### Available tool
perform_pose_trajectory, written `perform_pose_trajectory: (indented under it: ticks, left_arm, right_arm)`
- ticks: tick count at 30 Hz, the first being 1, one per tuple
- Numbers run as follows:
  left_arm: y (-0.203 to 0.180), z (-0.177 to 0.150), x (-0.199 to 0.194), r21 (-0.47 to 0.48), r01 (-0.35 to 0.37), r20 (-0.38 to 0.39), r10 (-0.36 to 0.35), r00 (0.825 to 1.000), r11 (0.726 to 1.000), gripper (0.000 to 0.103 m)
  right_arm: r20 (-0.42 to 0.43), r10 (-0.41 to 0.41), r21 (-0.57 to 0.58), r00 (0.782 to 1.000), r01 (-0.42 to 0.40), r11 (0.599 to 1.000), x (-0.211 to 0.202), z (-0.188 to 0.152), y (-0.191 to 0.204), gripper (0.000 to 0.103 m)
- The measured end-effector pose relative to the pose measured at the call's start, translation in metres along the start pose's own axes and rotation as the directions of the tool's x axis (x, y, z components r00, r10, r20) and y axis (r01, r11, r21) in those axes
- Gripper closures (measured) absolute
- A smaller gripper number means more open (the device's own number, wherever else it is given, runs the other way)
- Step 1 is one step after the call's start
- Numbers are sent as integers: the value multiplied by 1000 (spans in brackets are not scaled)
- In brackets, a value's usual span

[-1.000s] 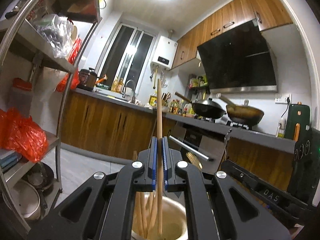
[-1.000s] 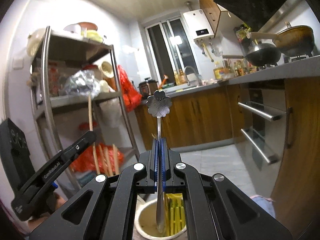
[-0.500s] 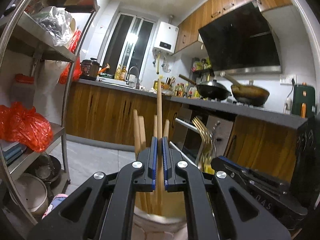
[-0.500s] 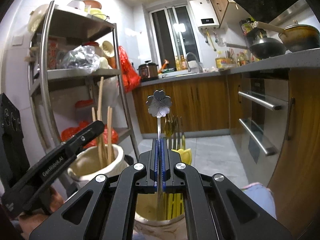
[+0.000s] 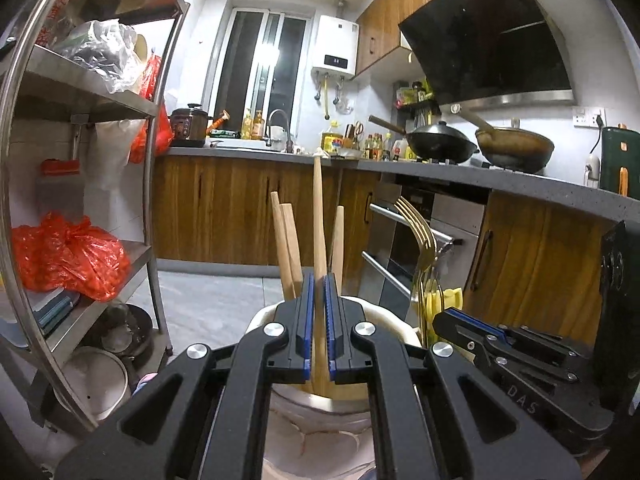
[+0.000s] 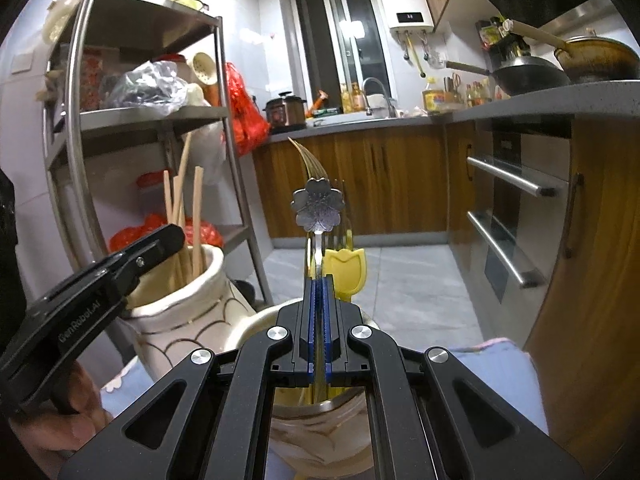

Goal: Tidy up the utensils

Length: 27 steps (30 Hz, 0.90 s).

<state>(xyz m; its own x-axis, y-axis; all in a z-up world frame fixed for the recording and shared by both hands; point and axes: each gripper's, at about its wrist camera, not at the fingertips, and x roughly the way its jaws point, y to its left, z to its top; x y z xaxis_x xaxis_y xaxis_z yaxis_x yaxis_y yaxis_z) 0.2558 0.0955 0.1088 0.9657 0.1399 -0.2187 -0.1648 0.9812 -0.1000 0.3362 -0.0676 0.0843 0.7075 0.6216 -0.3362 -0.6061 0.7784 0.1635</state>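
My left gripper (image 5: 319,280) is shut on a long wooden chopstick (image 5: 319,216), held upright inside a cream ceramic jar (image 5: 316,412) with several other wooden sticks (image 5: 285,240). My right gripper (image 6: 319,280) is shut on a thin metal utensil with a flower-shaped end (image 6: 318,209), its lower part inside a second cream jar (image 6: 320,432). That jar also holds gold forks (image 5: 418,236) and a yellow tulip-shaped piece (image 6: 344,270). The chopstick jar (image 6: 188,312) stands to the left in the right wrist view, with the left gripper (image 6: 168,240) over it.
A steel shelf rack (image 5: 80,92) with red bags (image 5: 68,256) stands at the left. Wooden cabinets (image 5: 224,212) and an oven with bar handles (image 6: 516,188) line the back and right. Two woks (image 5: 442,144) sit on the counter. A hand (image 6: 52,412) grips the left tool.
Both grippers have sunk with their utensils. The views tipped from looking down into the jars to nearly level, so the jar rims and the standing sticks and forks rose into view.
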Motion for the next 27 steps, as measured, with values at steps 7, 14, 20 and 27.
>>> perform_pose_trajectory:
  ticks: [7, 14, 20, 27]
  left_arm:
    - [-1, -1, 1, 24, 0, -7, 0, 1000, 1000, 96]
    - [0, 1, -7, 29, -5, 26, 4, 1000, 1000, 70]
    - [9, 2, -24, 21, -26, 54, 25, 998, 999, 55]
    - [22, 4, -51, 17, -65, 108, 63, 992, 998, 24]
  right_arm:
    - [-1, -4, -6, 1000, 4, 1000, 0, -1, 2, 93]
    - [27, 5, -20, 1000, -4, 1000, -9, -1, 3, 77]
    - [51, -7, -37, 999, 9, 999, -21, 2, 2, 67]
    - [61, -1, -41, 998, 4, 999, -36, 3, -1, 39]
